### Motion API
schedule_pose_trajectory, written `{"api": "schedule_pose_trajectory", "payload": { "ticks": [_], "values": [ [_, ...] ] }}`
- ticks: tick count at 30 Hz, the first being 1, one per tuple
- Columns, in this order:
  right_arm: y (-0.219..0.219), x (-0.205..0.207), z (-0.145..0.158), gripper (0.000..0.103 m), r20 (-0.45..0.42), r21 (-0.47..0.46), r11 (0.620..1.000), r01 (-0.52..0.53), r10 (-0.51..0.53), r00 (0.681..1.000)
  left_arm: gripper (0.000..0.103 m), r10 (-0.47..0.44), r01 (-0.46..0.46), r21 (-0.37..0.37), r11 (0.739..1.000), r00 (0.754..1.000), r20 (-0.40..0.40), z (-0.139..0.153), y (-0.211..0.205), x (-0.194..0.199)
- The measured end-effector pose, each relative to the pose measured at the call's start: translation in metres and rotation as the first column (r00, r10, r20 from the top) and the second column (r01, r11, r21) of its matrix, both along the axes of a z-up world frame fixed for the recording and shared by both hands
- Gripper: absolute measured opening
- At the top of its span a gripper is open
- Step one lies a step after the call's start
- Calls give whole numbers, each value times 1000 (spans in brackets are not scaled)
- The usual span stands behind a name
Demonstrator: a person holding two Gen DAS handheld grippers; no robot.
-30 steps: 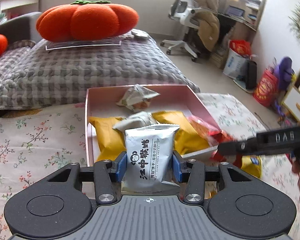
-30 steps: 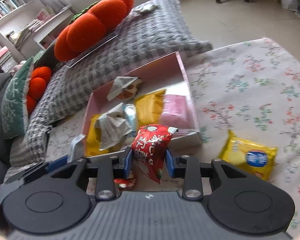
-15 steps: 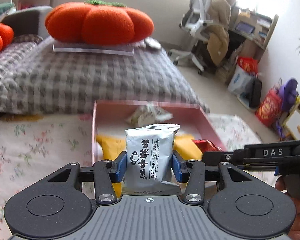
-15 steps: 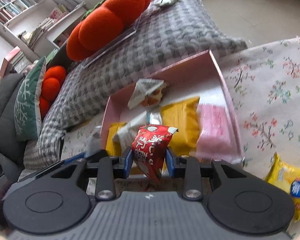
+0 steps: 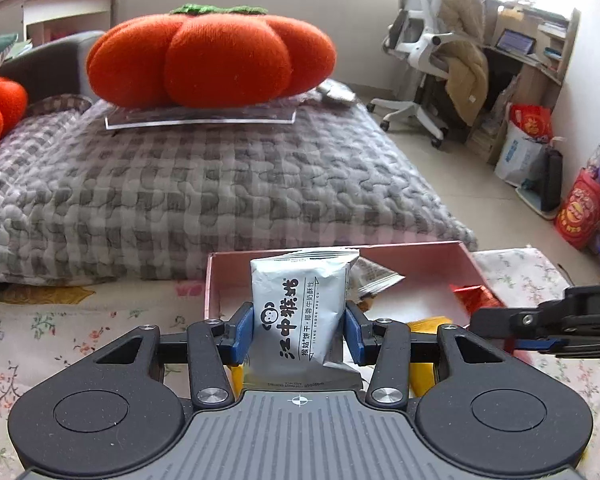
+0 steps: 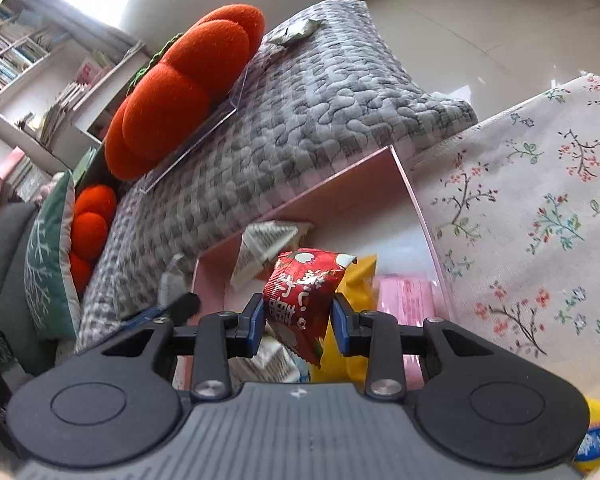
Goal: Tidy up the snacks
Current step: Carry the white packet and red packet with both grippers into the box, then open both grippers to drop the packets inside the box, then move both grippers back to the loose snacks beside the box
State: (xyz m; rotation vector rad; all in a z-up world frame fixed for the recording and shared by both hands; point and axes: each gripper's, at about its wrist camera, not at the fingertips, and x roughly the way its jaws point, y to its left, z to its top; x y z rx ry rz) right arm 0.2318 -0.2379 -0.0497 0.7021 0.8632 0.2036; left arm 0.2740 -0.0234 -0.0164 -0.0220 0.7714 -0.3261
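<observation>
My left gripper (image 5: 299, 334) is shut on a silver-white biscuit packet (image 5: 300, 308), held upright over the near left part of the pink box (image 5: 416, 254). My right gripper (image 6: 299, 326) is shut on a red snack packet (image 6: 304, 300) above the same pink box (image 6: 332, 196). Inside the box lie a yellow packet (image 6: 360, 280), a pink packet (image 6: 408, 300) and a crumpled printed packet (image 6: 268, 244). In the left wrist view the right gripper (image 5: 548, 322) reaches in from the right edge with the red packet (image 5: 476, 298) at its tip. The left gripper's fingertip (image 6: 180, 306) shows in the right wrist view.
The box sits on a floral cloth (image 6: 540, 200). A yellow packet with a blue label (image 6: 596, 440) lies on the cloth at the lower right. Behind the box is a grey checked cushion (image 5: 204, 192) with an orange pumpkin pillow (image 5: 212, 60). An office chair (image 5: 424, 56) stands beyond.
Both grippers have moved forward over the pink box, each still holding its packet. The box now lies closer under the fingers, and the loose yellow packet has slid to the right view's lower corner.
</observation>
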Motion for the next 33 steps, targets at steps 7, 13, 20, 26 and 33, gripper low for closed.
{"api": "schedule_pose_trajectory", "payload": {
  "ticks": [7,13,20,26,33],
  "values": [
    [0,9,-7,44,21,37,998,44,-45,999,54,61,-61,-1,998,998,-2,-2,7,3],
    [-6,-4,6,52,19,22,997,73,-73,997,56,93,-92,-41,995,995,21,30,20,-13],
    [-13,-36,45,75,131,-115,989,97,-81,988,57,108,-107,-37,994,994,29,53,17,-46],
    [-13,-71,68,98,218,-274,956,105,-45,975,61,85,-85,2,996,996,17,50,12,-86],
    [-4,-109,82,103,271,-437,895,91,34,962,65,-69,69,10,998,998,-6,43,-4,-137]
  ]
}}
